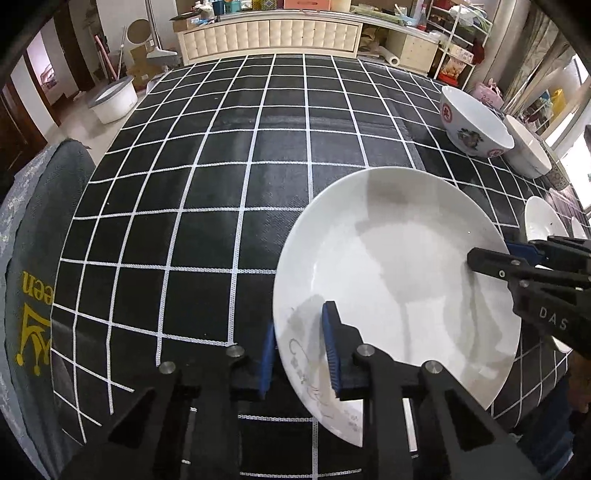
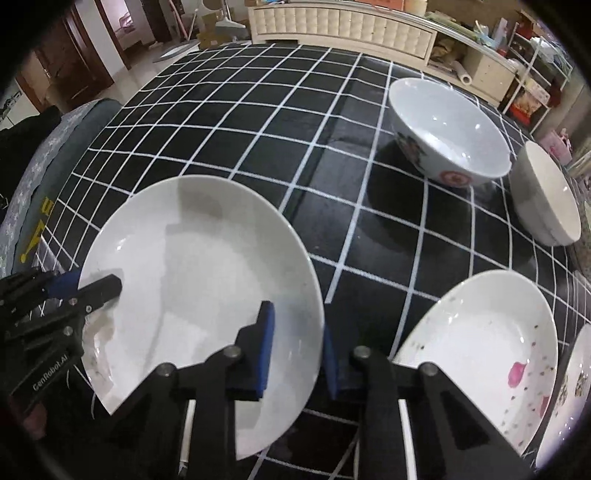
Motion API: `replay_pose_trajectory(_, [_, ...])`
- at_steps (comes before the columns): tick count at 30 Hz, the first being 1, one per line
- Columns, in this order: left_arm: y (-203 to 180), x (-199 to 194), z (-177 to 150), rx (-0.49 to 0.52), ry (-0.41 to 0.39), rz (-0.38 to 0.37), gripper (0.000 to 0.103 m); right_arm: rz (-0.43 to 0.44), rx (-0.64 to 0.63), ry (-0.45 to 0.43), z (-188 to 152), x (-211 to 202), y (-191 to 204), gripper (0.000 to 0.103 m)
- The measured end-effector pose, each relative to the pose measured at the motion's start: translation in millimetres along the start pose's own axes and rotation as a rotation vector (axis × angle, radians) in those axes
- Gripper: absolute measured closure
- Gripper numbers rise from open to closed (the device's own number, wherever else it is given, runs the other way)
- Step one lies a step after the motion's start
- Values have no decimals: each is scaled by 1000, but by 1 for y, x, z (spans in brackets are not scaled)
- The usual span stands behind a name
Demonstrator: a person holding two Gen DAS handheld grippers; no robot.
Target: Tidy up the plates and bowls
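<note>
A large white plate point(image 1: 399, 280) is held a little above the black checked tablecloth point(image 1: 207, 206) by both grippers. My left gripper point(image 1: 301, 350) is shut on its near left rim, one blue pad above and one below. My right gripper point(image 2: 295, 354) is shut on the opposite rim of the same plate point(image 2: 199, 273). The right gripper shows in the left wrist view point(image 1: 491, 256), and the left gripper shows in the right wrist view point(image 2: 96, 286). A patterned bowl point(image 2: 447, 133) and a plain white bowl point(image 2: 546, 195) stand at the back right.
A flowered plate point(image 2: 484, 343) lies to the right of the held plate, with another patterned dish point(image 2: 576, 384) at the far right edge. A grey cushioned chair point(image 1: 33, 266) stands at the table's left edge. A cabinet point(image 1: 269, 35) is beyond the table.
</note>
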State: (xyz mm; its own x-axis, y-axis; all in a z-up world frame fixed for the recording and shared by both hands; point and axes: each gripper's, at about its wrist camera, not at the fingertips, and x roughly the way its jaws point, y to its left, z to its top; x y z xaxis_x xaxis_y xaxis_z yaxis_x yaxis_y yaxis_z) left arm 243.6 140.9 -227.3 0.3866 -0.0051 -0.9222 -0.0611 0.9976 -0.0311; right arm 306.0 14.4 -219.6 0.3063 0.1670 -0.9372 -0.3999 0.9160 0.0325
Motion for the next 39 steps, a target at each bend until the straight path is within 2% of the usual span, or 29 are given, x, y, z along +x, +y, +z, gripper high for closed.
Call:
replay_pose_trajectory(4, [0,-2,2,4,-6,2,83,18,43,-26,1,-7,-6,82])
replay_pose_trajectory(8, [5,-10,6,-8,-28,8,85,8,9,-44,4,-15,6,82])
replay_pose_trajectory(18, [15,-1,10,-32,-8,33,85,19,11,10,13,2,9,82])
replay_pose_trajectory(23, [11,0,9,-17,-17,62,85,22,33,5,13,4,9,82])
replay_pose_trajectory(26, [16,-1,9,-42,-11,41,85,6,37,0,13,0,10,82])
replay_pose_trajectory(28, [16,-7,8,-34,-27,62,85,-36,25,-31,13,-9,10,82])
replay_pose_trajectory(30, [15,-17,7,-27,-48,92,85,-35,30,-60,13,-21,9,82])
replay_pose_trajectory(39, [-13,-66,5,-3,-108,44,85,-12,65,-112,-5,-61,0,82])
